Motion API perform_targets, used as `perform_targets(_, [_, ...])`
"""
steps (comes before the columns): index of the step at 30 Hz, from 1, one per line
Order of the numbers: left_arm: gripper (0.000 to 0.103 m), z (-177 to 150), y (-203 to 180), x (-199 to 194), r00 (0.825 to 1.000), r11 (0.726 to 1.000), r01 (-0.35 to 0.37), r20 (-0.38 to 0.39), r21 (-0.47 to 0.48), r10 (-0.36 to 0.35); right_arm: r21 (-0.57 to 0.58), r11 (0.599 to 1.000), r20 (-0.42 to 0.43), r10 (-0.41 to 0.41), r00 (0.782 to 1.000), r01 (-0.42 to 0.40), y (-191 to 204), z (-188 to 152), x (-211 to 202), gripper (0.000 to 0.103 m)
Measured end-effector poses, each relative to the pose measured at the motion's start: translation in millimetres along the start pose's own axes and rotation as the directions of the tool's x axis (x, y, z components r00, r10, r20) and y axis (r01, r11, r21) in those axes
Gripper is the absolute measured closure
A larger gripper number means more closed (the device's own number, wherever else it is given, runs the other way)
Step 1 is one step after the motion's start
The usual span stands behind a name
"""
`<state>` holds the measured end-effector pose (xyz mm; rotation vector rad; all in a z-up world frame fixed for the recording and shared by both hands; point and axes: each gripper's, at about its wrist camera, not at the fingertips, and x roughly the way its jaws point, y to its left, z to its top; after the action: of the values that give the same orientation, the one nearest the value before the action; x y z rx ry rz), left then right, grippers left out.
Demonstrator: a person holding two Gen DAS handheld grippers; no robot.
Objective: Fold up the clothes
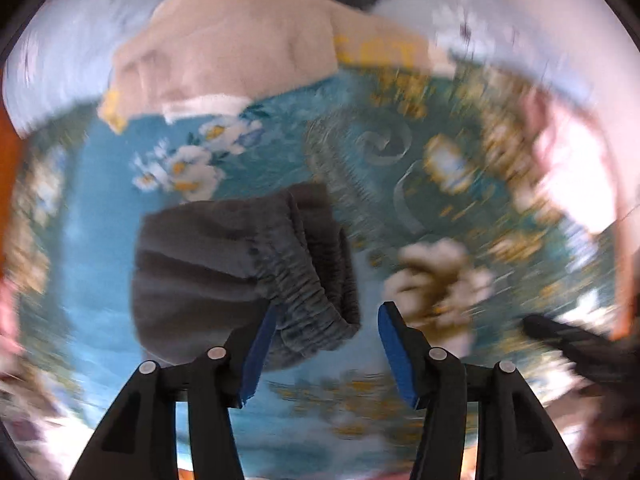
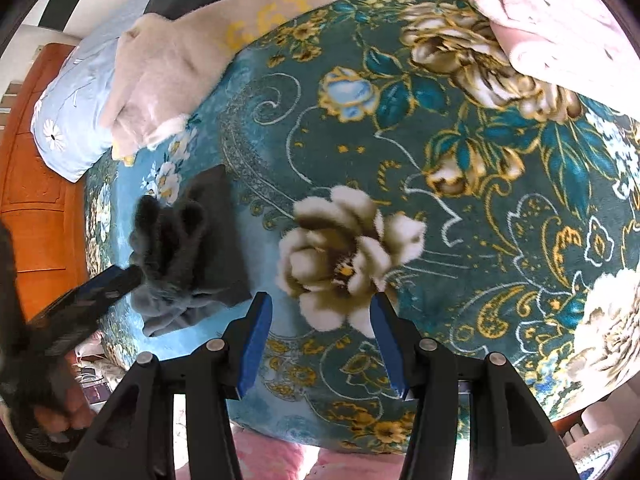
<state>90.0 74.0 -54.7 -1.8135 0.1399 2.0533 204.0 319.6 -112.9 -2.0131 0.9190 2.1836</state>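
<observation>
A dark grey folded garment (image 1: 240, 272) with an elastic waistband lies on the teal floral blanket (image 1: 120, 208). My left gripper (image 1: 328, 316) is open just over its waistband edge, holding nothing; the view is blurred. In the right wrist view the same grey garment (image 2: 192, 256) lies at the left, with my left gripper (image 2: 124, 276) at its left side. My right gripper (image 2: 320, 304) is open and empty above a large cream flower on the blanket (image 2: 460, 208), to the right of the garment.
A beige fluffy garment (image 2: 168, 64) with yellow lettering lies at the far side, also in the left wrist view (image 1: 240, 44). A pale blue pillow (image 2: 76, 116), a pink cloth (image 2: 560, 20), and an orange wooden headboard (image 2: 32, 168) surround the blanket.
</observation>
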Motion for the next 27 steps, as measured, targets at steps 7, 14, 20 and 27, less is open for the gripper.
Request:
perform_targets(7, [0.036,0.8,165.6,-14.3,0.998,0.925,-0.038,0.03,-0.379,0.053,-0.126,0.983,-0.065,0.123,0.99,-0.131,88.6,0.5,27.8,0.051])
perform_targets(14, [0.036,-32.0,240.3,32.6,0.993,0.862,-0.063,-0.116,-0.503,0.006,-0.171,0.976,-0.078,0.123,0.989,-0.134,165.1,30.8,74.1,0.04])
perform_targets(20, [0.036,-28.2,245.0,46.8,0.988,0.897,-0.014,-0.144,-0.442,-0.055,-0.114,0.992,-0.129,0.029,0.991,-0.044,179.5,59.4,117.0,0.04])
perform_targets(27, [0.036,-12.0,236.7,72.3,0.973,0.921,0.074,-0.177,-0.382,-0.151,-0.027,0.998,-0.158,0.055,0.986,-0.06,182.9,64.6,128.3,0.066])
